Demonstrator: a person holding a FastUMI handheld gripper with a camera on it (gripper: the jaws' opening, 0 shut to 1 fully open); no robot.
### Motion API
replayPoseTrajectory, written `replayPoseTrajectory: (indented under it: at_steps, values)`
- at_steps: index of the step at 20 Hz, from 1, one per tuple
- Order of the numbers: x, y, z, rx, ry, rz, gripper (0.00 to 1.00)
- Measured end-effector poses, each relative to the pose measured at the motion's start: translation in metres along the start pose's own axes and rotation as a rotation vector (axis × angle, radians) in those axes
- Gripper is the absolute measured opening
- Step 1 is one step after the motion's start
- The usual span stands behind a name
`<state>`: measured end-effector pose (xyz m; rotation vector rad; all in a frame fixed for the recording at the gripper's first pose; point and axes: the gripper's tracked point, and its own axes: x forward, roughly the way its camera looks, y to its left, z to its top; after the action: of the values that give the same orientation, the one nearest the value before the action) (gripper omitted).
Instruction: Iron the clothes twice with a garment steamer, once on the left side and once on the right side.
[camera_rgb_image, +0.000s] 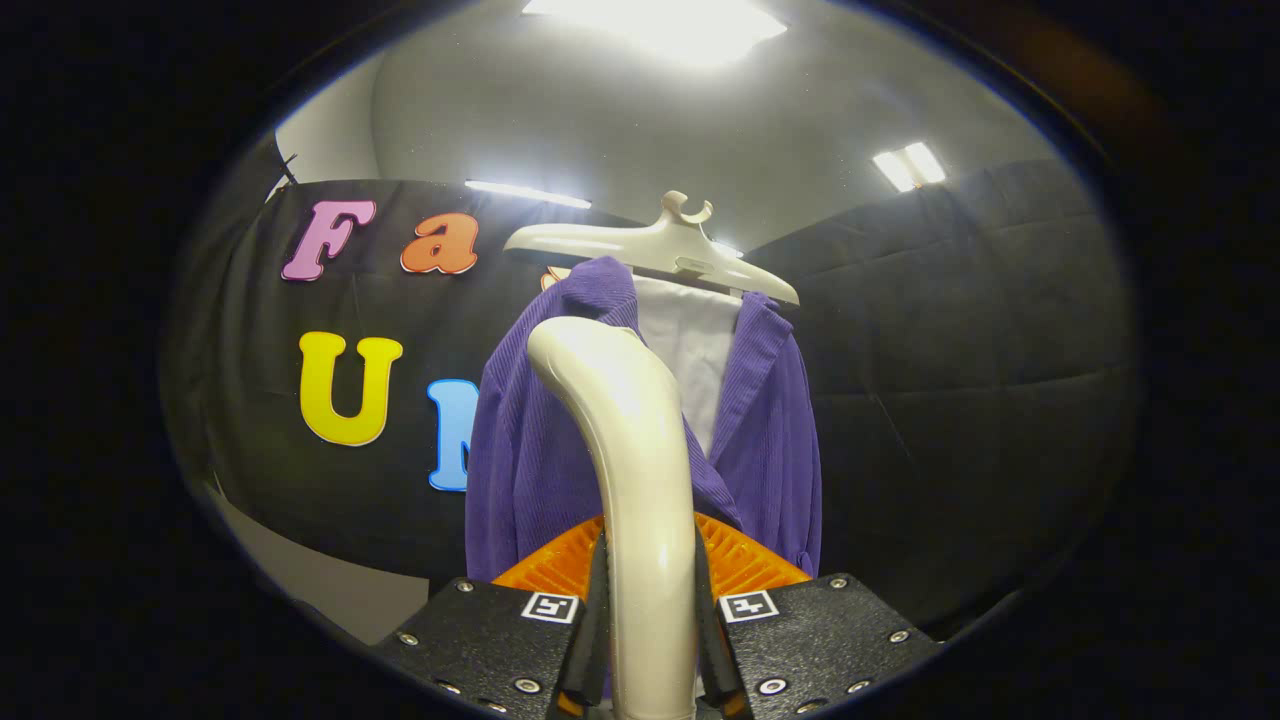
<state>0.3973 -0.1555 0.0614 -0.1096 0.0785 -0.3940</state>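
We have the hand-held gripper (648, 640) clamped on the steamer's (630, 470) smooth, stiff, probably slippery handle, low down where it feels steadiest, its head close before the soft purple jacket (530, 450) hanging limp on a hanger (660, 245).

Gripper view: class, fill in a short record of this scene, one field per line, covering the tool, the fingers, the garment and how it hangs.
tool: cream garment steamer handle, upright between the fingers
gripper: shut on the handle, both fingers pressing its sides
garment: purple jacket beyond the handle
lining: white panel at the open front
support: cream hanger above the jacket
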Motion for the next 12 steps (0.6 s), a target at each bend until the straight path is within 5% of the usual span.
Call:
replayPoseTrajectory:
  at_steps: [12]
  values:
    - [-0.023, -0.005, -0.101, -0.028, 0.096, -0.022, 0.37]
